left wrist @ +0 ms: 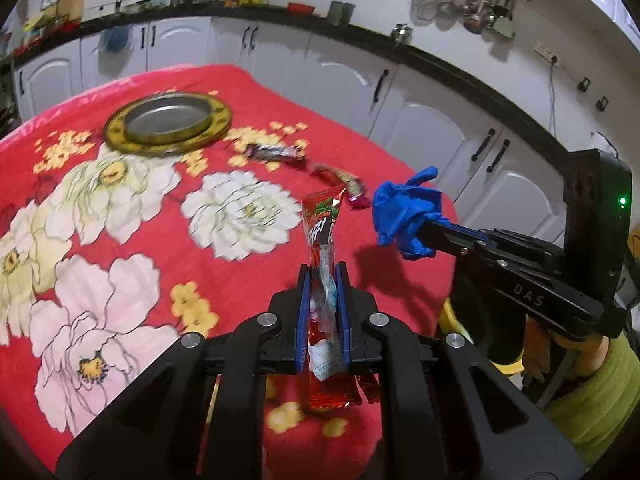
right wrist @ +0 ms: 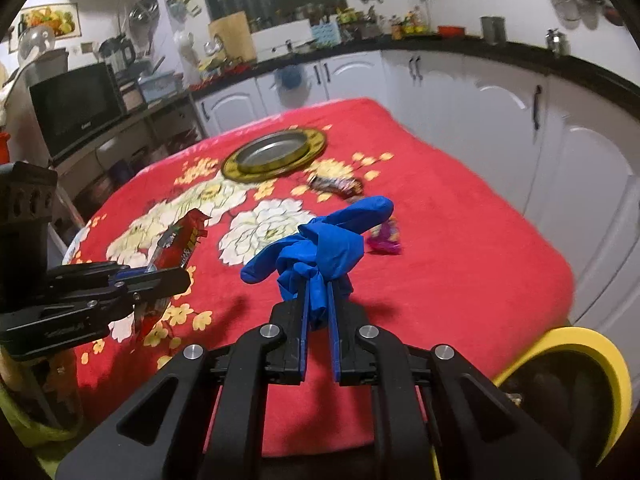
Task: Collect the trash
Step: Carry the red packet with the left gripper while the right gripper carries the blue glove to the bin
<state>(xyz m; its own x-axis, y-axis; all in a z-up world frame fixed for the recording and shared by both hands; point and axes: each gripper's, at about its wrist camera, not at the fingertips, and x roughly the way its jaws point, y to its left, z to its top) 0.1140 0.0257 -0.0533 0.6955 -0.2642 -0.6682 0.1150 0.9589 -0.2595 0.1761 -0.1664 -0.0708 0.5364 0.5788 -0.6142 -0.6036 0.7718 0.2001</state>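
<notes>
While clamped, wrapper point(left wrist: 325, 288) overshoots jaws

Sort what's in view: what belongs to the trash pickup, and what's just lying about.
Job:
- red wrapper, held in left gripper
- blue glove, held in right gripper
- dark wrapper on the cloth
- pink wrapper on the cloth
- yellow bin at the table's edge

Lying about:
- metal plate
- floral cloth
- microwave
</notes>
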